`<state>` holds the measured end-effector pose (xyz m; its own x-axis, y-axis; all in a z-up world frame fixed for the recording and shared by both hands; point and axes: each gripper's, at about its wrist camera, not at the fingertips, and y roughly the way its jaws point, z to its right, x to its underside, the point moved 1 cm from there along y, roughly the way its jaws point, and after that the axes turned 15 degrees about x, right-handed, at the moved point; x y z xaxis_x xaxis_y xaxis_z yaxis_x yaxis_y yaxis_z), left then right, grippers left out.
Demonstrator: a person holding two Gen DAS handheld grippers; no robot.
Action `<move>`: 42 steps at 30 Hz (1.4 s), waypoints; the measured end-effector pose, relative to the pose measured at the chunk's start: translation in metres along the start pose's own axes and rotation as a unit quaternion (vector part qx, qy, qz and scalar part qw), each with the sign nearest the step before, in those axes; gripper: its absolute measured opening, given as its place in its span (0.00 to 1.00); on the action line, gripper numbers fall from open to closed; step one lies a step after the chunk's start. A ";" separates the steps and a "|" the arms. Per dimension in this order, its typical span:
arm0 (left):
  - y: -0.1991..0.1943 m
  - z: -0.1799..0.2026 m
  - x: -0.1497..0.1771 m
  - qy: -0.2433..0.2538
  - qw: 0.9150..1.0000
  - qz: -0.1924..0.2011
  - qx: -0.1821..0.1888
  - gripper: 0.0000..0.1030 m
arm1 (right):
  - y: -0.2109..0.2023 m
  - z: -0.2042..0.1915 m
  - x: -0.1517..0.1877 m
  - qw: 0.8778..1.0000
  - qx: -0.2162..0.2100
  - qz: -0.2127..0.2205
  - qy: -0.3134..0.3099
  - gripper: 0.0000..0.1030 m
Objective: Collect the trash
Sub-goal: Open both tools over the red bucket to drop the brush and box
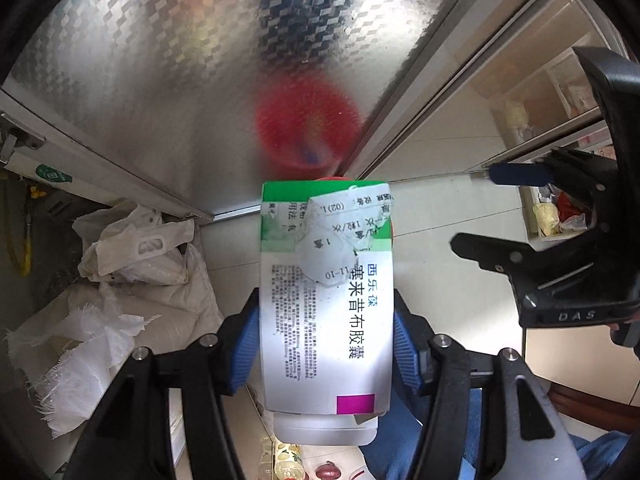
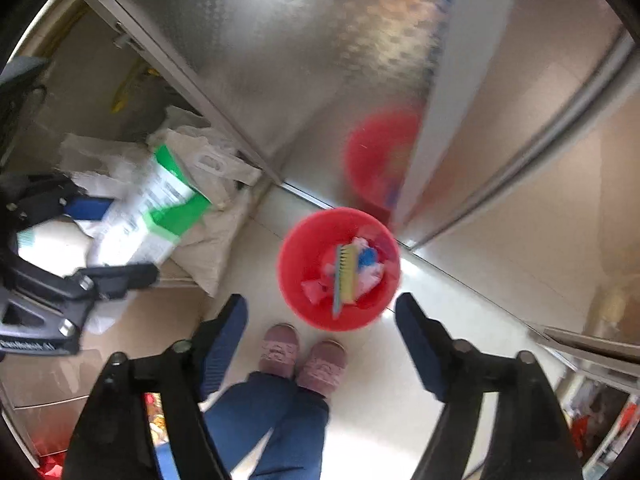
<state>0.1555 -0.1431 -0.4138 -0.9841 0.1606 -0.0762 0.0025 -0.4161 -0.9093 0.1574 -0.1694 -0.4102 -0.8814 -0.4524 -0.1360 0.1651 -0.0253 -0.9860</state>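
Note:
My left gripper (image 1: 326, 312) is shut on a white and green medicine box (image 1: 326, 300) with a torn label, held up in the air. The box also shows in the right wrist view (image 2: 148, 208), blurred, between the left gripper's fingers (image 2: 120, 276). A red bucket (image 2: 296, 264) stands on the floor below, holding a brush (image 2: 345, 276) and scraps of trash. In the left wrist view only a sliver of its rim (image 1: 332, 178) shows above the box. My right gripper (image 2: 320, 320) is open and empty above the floor, near the bucket. It also shows in the left wrist view (image 1: 480, 208).
A patterned metal sliding door (image 1: 200, 80) reflects the bucket. White sacks and bags (image 1: 132, 264) lie piled at the left by the door track. The person's pink shoes (image 2: 302, 356) and blue trousers stand just before the bucket. Shelves (image 1: 556, 208) with items stand at the right.

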 end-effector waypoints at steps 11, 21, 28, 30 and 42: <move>0.008 0.017 -0.009 0.025 1.000 -0.002 0.009 0.54 | -0.019 0.018 0.006 0.996 0.034 -0.014 0.077 0.94; 0.019 0.019 -0.015 0.034 0.999 -0.005 0.011 0.55 | -0.011 0.023 0.014 0.995 0.062 -0.044 0.069 0.94; 0.020 0.024 -0.016 0.053 0.998 0.008 0.017 0.70 | -0.023 0.025 0.023 0.995 0.068 -0.007 0.075 0.94; 0.020 0.026 -0.015 0.059 0.998 0.012 0.020 0.79 | -0.025 0.025 0.025 0.994 0.071 0.003 0.082 1.00; 0.008 0.034 -0.016 0.063 0.998 0.024 0.016 0.85 | -0.033 0.023 0.029 0.993 0.076 0.027 0.087 1.00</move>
<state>0.1652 -0.1796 -0.4057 -0.9530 0.2497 -0.1717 0.0412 -0.4547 -0.8897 0.1364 -0.2026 -0.3798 -0.9304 -0.2963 -0.2159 0.2674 -0.1453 -0.9526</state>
